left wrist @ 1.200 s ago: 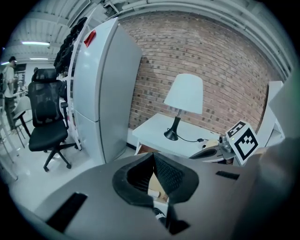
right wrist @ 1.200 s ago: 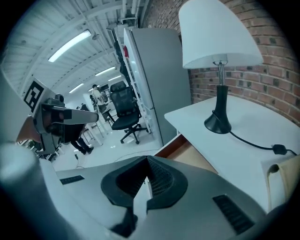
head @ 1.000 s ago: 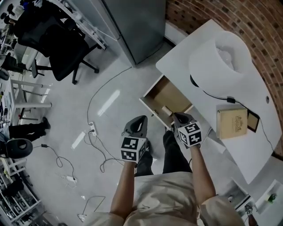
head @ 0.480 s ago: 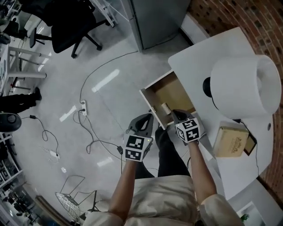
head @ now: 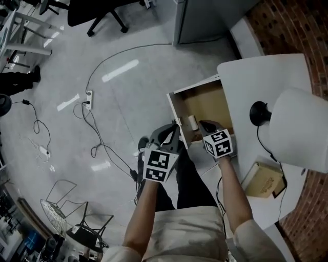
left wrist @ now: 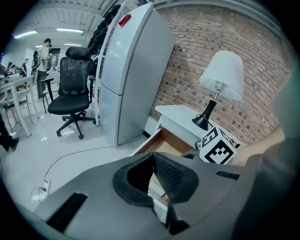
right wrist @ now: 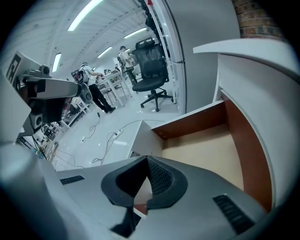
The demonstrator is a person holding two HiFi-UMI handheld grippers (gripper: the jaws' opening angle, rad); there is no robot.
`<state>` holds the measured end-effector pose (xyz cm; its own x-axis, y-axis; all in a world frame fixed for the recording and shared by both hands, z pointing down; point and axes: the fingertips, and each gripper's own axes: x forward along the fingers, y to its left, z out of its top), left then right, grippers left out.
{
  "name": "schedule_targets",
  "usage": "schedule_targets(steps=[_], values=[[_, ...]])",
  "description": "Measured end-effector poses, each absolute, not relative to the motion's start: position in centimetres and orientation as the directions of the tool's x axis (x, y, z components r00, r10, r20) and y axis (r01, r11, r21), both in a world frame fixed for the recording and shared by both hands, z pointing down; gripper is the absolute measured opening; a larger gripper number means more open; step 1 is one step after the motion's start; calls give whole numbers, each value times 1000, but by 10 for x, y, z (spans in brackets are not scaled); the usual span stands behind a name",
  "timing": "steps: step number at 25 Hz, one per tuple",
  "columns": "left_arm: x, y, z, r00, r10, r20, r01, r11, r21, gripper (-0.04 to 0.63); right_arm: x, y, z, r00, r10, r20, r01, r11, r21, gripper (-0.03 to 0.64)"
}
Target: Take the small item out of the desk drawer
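Observation:
The desk drawer (head: pixel 202 102) stands pulled open, its wooden floor bare but for a small pale item (head: pixel 192 122) near the front. My right gripper (head: pixel 207 125) hangs over the drawer's front edge, just right of that item, jaws shut on nothing. My left gripper (head: pixel 170 133) is outside the drawer, by its front left corner, also shut and empty. From the right gripper view, the right gripper (right wrist: pixel 147 160) looks into the open drawer (right wrist: pixel 211 150). The left gripper view has the left gripper (left wrist: pixel 153 157) facing the drawer (left wrist: pixel 159 143), with the right gripper's marker cube (left wrist: pixel 216 150) beside it.
On the white desk top (head: pixel 251 77) stand a white-shaded lamp (head: pixel 302 128) and a tan box (head: pixel 262 179). A power strip (head: pixel 87 100) and cables lie on the grey floor to the left. A grey cabinet (head: pixel 210 18) and an office chair (head: pixel 97 13) are behind.
Both grippers have come down toward the drawer's front. The head view has swung, so the drawer and desk now sit further right and the lamp nearer the edge.

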<state>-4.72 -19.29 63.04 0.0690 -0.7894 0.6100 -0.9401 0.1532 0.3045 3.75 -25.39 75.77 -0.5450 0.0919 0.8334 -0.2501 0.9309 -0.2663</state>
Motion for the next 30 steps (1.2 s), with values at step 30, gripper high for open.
schedule_targets(steps=[30], values=[[-34,-184,754,50,-769,637,-907,233,352,17,35,-242,897,-404,292,867,-240,881,-408,104]])
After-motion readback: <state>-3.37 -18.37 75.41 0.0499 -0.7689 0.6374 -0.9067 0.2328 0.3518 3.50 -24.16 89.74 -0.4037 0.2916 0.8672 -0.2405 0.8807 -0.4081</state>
